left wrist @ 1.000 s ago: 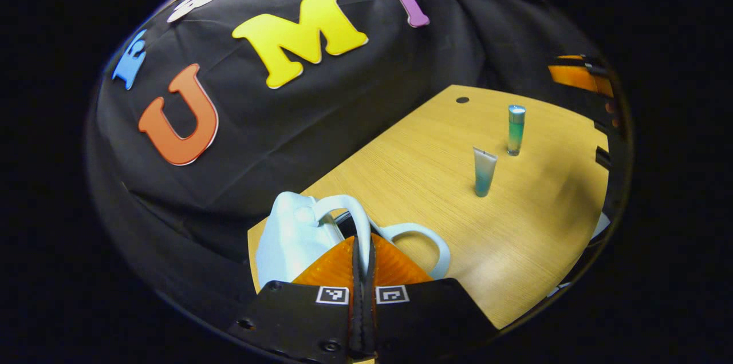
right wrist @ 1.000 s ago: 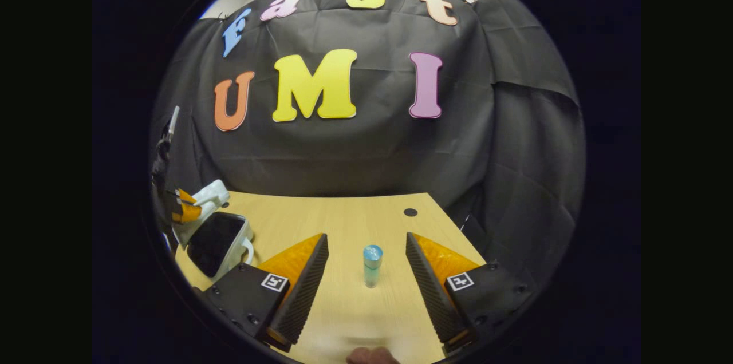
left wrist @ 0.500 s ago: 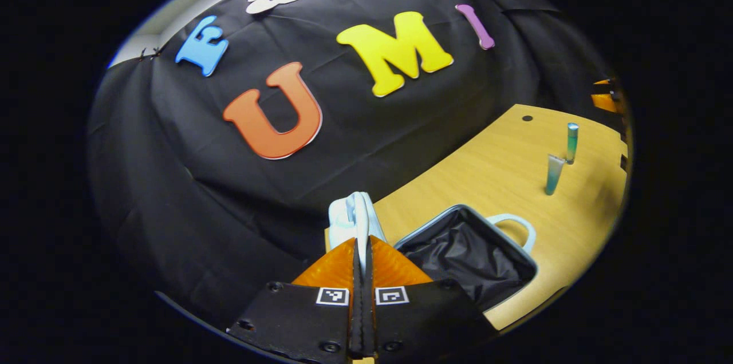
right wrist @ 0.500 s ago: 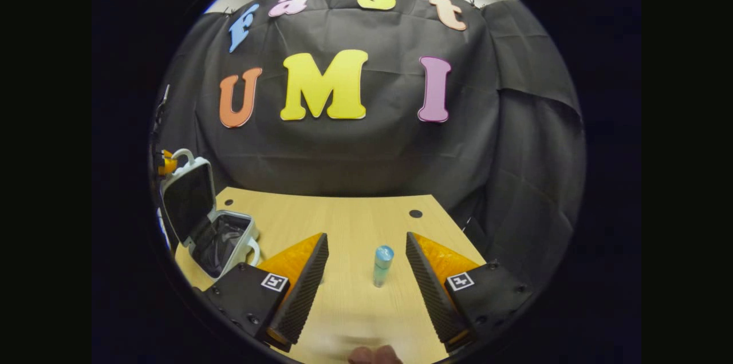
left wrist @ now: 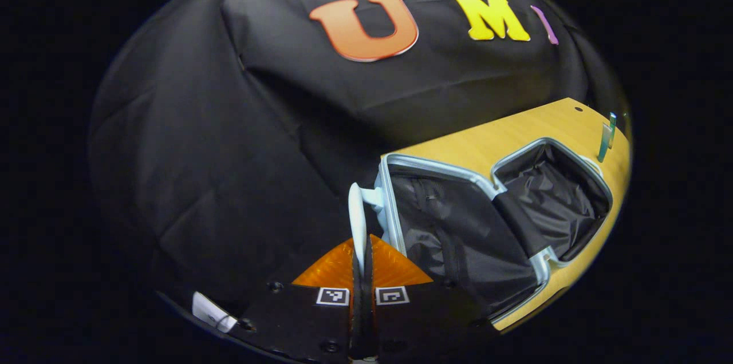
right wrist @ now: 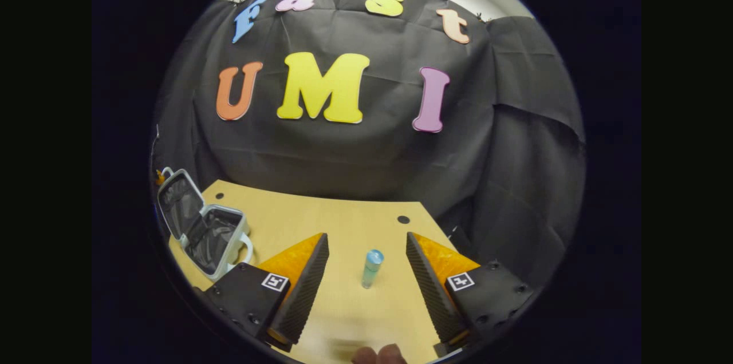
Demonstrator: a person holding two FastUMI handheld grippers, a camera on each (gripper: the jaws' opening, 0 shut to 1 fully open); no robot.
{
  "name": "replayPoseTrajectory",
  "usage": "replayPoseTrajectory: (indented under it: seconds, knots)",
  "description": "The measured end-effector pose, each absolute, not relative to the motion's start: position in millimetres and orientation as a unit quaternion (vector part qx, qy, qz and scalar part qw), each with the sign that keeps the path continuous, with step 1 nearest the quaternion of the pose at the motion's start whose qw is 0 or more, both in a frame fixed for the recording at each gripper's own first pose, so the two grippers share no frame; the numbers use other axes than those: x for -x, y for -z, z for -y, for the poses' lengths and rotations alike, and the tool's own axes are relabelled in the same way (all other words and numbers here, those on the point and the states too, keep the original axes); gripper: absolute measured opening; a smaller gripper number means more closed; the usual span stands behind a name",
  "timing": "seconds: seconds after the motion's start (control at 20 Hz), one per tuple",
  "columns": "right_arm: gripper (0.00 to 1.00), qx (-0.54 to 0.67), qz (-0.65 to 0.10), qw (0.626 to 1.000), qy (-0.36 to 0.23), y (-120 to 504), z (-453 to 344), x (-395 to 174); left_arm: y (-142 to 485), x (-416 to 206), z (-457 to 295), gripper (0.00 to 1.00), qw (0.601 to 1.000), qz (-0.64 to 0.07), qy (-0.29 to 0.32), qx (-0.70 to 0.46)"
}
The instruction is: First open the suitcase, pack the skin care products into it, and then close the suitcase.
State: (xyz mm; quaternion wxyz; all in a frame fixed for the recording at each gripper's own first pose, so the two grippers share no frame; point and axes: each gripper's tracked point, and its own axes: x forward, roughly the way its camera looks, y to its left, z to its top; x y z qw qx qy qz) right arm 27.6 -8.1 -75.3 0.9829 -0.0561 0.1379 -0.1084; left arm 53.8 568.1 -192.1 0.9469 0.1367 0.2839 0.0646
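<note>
The small white suitcase (left wrist: 538, 264) lies open on the wooden table (left wrist: 515, 135), showing black lining in both halves. My left gripper (left wrist: 362, 249) is shut on the lid's white handle (left wrist: 358, 218), holding the lid (left wrist: 446, 226) swung back. A teal squeeze tube (left wrist: 603, 142) and a teal bottle (left wrist: 612, 122) stand far off at the right edge. In the right gripper view the bottle (right wrist: 371, 268) stands upright a little ahead of my open right gripper (right wrist: 366, 236), in line with the gap between its fingers. The open suitcase (right wrist: 200, 226) sits at the far left there.
The black cloth wall closes off the table's far side and right side. A small dark hole (right wrist: 404, 219) marks the tabletop near the back edge. A person's fingertips (right wrist: 381, 355) show at the bottom of the right gripper view.
The left gripper has swung the lid by its handle from barely raised to fully laid back, exposing both lined halves. The right gripper stayed open in front of the bottle, shifting only slightly.
</note>
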Motion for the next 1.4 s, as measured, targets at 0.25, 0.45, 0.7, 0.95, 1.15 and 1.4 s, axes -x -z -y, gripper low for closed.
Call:
replayPoseTrajectory:
  seconds: [0.25,0.45,0.7,0.95,1.15,1.4]
  knots:
    - [0.82,0.062,-0.167,0.970,0.163,82,30,-16,285,-43,-587,0.03,0.952,-0.304,-0.047,-0.010]
    - [0.82,0.058,-0.184,0.968,0.159,93,15,-17,293,-41,-590,0.02,0.957,-0.285,-0.038,0.033]
    - [0.82,0.053,-0.196,0.967,0.154,101,7,-13,289,-32,-605,0.10,0.962,-0.258,-0.081,0.043]
    - [0.82,0.035,-0.199,0.969,0.140,107,5,-11,241,-13,-619,0.58,0.964,-0.229,-0.133,0.005]
    - [0.81,0.015,-0.188,0.974,0.129,107,6,-2,148,-10,-571,0.89,0.979,-0.160,-0.122,-0.025]
    - [0.81,-0.020,-0.162,0.979,0.121,94,30,8,51,-23,-417,0.91,0.995,-0.081,-0.053,-0.023]
